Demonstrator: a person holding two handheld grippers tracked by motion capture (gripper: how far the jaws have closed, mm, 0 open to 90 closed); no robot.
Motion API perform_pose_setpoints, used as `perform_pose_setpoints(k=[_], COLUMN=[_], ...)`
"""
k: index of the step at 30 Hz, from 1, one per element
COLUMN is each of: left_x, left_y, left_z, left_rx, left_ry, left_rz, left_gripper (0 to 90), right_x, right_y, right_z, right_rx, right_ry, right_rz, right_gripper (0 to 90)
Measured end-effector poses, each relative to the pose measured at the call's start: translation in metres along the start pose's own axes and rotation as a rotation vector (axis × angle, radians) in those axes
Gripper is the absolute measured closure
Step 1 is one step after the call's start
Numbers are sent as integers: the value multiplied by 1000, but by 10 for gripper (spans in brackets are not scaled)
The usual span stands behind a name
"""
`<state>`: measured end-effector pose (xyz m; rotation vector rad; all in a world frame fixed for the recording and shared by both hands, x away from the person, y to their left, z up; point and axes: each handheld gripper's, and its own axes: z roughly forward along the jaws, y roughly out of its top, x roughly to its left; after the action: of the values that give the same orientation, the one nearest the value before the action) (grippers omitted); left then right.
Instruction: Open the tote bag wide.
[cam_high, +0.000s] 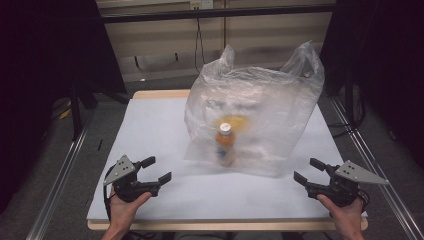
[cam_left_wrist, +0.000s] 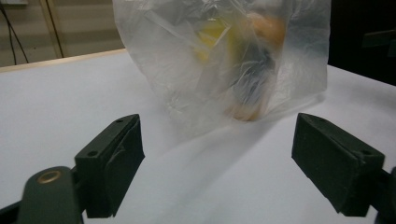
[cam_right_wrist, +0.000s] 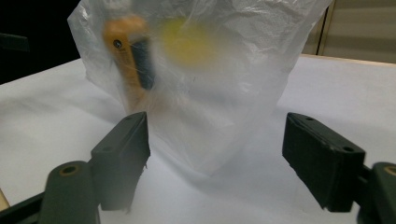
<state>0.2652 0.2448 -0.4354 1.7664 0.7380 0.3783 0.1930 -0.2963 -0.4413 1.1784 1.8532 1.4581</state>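
A clear plastic bag (cam_high: 260, 100) stands upright on the white table (cam_high: 150, 130), its two handles sticking up. Inside it stands an orange bottle (cam_high: 225, 144) with a white cap, and a blurred yellow thing (cam_high: 239, 121) lies behind it. The bag (cam_left_wrist: 219, 60) and the bottle (cam_left_wrist: 254, 79) rise ahead of my left gripper (cam_left_wrist: 217, 168), whose jaws stand wide apart with nothing between them. My right gripper (cam_right_wrist: 217, 163) is open too, facing the bag (cam_right_wrist: 210, 79) and the bottle (cam_right_wrist: 133, 60). In the high view the left gripper (cam_high: 156, 170) sits near the front left and the right gripper (cam_high: 309, 170) near the front right, both apart from the bag.
A person's hands hold both grippers at the table's front edge. Metal rails (cam_high: 60, 175) run along both sides of the table. Dark stands and black curtains flank it, and a cable (cam_high: 199, 40) hangs down the back wall.
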Motion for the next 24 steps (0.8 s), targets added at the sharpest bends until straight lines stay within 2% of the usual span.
perform_pose_setpoints(k=[2, 9, 10, 13, 15, 19, 24], left_x=[0, 0, 0, 0, 0, -2, -5], left_y=[0, 0, 1, 1, 2, 3, 5], left_z=[0, 0, 0, 0, 0, 2, 2], left_rx=[0, 7, 9, 2, 4, -7, -13], left_ry=[-10, -2, 10, 4, 16, 11, 4], left_rz=[-3, -6, -3, -3, -1, -6, 7], left_gripper=[158, 157, 153, 135, 123, 112, 112], right_x=[-1, -2, -2, -2, -1, 0, 2], right_y=[0, 1, 1, 1, 2, 3, 6], right_z=[1, 1, 1, 2, 3, 4, 3], right_rx=[4, 0, -3, 4, 4, 1, -13], right_ry=[1, 2, 0, -8, -13, -10, -7], right_rz=[-3, 2, 5, 2, -2, -7, -10], right_gripper=[212, 185, 173, 104, 91, 76, 54])
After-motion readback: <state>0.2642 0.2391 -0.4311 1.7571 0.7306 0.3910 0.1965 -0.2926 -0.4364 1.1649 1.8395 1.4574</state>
